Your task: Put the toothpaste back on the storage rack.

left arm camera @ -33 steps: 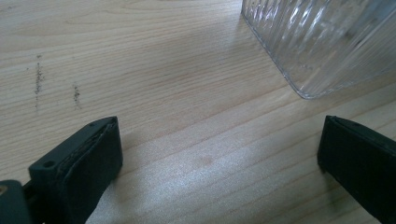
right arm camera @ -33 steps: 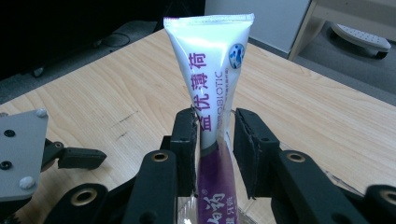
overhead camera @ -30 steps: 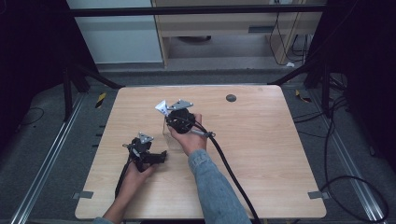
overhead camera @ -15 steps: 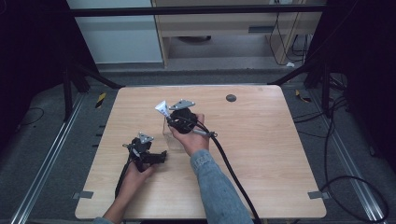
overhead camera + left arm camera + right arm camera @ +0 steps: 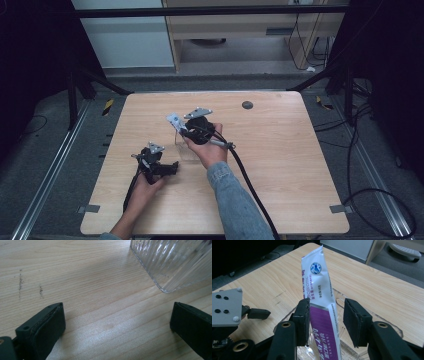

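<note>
My right gripper (image 5: 325,320) stands with jaws parted around one white-and-purple sachet (image 5: 320,305), above one clear ribbed tray (image 5: 372,322) near the table's (image 5: 300,150) centre. Left gripper (image 5: 115,325) gapes wide, empty, beside the tray.

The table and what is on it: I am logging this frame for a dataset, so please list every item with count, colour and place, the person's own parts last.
table: one, light wood, centre of the high view
clear tray: one, ribbed transparent plastic, mid-table between the two grippers
sachet: one, white and purple, upright between the right gripper's jaws, above the tray
dark disc: one, near the table's far edge
tape marks: two, grey, at the near corners
cables: several, black, on the floor at right
left gripper: black, jaws wide apart over bare wood beside the tray
right gripper: black, jaws apart around the sachet
hands: two, one on each gripper; denim sleeve on the right arm
</note>
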A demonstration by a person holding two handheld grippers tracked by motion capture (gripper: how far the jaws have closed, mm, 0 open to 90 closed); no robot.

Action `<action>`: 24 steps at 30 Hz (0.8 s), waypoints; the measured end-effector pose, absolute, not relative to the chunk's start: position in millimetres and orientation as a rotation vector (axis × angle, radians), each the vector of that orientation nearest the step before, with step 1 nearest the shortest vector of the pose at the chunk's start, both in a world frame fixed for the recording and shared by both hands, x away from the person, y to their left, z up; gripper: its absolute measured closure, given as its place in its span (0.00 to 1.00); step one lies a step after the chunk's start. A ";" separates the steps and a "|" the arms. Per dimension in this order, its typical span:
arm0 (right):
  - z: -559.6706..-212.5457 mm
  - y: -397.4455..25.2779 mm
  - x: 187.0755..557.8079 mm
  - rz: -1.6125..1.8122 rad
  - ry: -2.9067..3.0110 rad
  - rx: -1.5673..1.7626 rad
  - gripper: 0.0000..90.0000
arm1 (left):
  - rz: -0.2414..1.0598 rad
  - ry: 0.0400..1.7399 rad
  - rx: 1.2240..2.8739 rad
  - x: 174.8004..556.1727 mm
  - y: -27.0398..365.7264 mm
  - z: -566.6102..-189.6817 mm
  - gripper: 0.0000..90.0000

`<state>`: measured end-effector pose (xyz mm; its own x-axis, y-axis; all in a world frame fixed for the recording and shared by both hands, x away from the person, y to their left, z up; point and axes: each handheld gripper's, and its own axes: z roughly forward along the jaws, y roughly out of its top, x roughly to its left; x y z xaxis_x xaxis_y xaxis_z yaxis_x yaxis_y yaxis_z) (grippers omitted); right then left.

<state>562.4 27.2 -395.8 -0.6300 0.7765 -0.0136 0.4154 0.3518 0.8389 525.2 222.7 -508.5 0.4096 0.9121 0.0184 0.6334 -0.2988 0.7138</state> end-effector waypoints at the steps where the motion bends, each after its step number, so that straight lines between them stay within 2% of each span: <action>1: -394.8 26.2 562.0 1.189 2.211 1.042 0.63 | 0.570 1.308 2.038 525.2 222.6 -508.5 0.00; 9: -389.4 20.2 560.3 1.179 2.225 1.055 0.57 | 0.570 1.309 2.038 525.2 222.6 -508.5 0.00; 13: -388.2 17.5 560.9 1.177 2.236 1.067 0.52 | 0.570 1.309 2.038 525.2 222.6 -508.5 0.00; 16: -388.9 16.5 562.2 1.164 2.252 1.077 0.43 | 0.570 1.309 2.038 525.2 222.6 -508.5 0.00; 24: -385.2 13.9 560.8 1.211 2.233 1.040 0.34 | 0.570 1.308 2.038 525.2 222.6 -508.5 0.00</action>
